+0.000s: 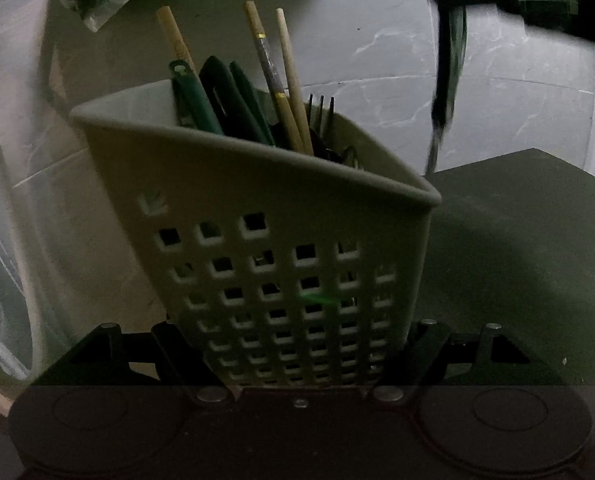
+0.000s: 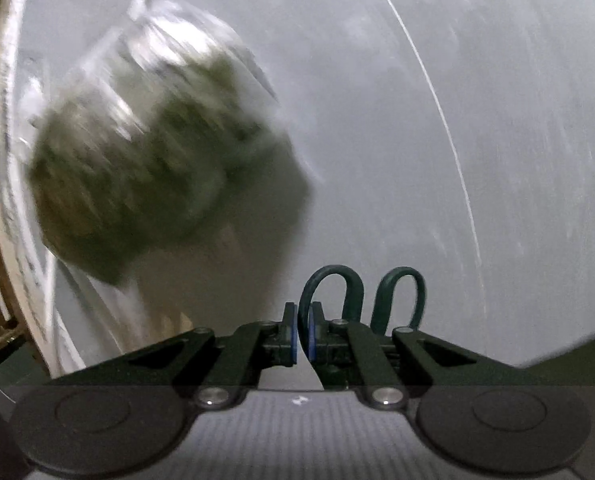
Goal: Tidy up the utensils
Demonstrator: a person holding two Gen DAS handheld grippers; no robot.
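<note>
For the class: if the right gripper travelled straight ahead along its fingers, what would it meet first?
The right gripper, shut on green loop-handled scissors, points at the pale grey marbled surface. That probably comes first; the blurred clear bag of green contents sits left. Depth unclear.

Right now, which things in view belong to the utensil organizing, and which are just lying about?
Part of the job:
utensil basket, held by the left gripper
chopsticks
fork
green-handled scissors, held in the right gripper

Just lying about:
plastic bag of greens
dark box
</note>
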